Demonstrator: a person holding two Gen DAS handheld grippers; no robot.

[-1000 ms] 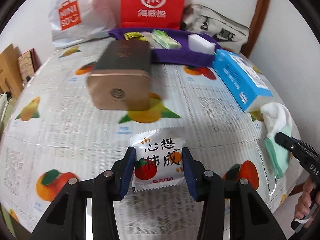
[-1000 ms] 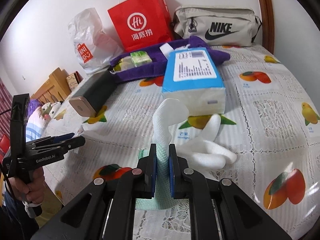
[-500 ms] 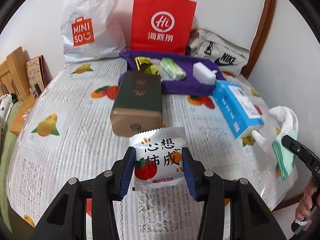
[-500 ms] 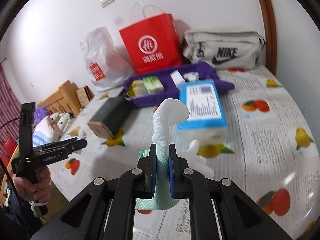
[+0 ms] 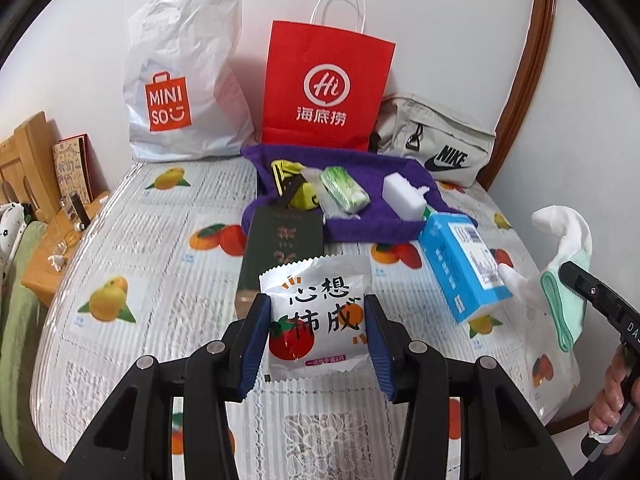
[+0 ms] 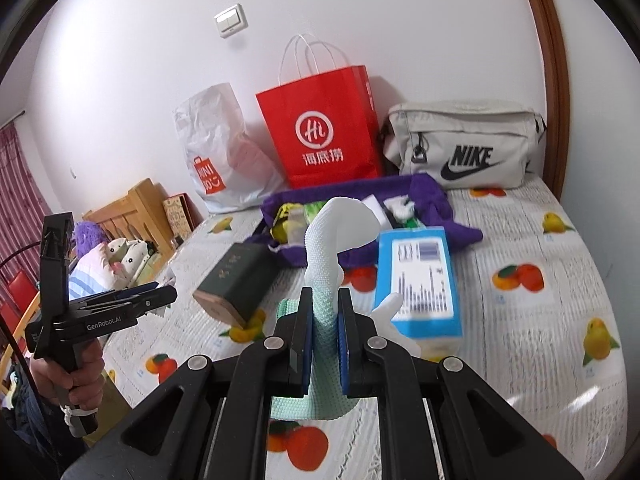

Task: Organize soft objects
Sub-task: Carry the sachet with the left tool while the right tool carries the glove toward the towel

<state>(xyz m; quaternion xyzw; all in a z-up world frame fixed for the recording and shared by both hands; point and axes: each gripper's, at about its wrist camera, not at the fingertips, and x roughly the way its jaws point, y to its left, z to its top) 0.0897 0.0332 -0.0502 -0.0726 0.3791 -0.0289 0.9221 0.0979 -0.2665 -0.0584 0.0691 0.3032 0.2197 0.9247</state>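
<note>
Both grippers have risen since a second ago, each lifting its item clear of the tablecloth, and the far wall's bags now show in full. Left gripper clamps a glossy, crinkly snack packet by its side edges; right gripper pinches a limp knitted white-and-mint glove whose fingers droop over. This looks like the carry step. Next, I judge, each item goes to the purple fabric tray at the far middle, where a green pack and a white sponge block already lie. That calls for passing over the rigid dark box and the blue tissue box, and releasing low, since the glove will flop.
</note>
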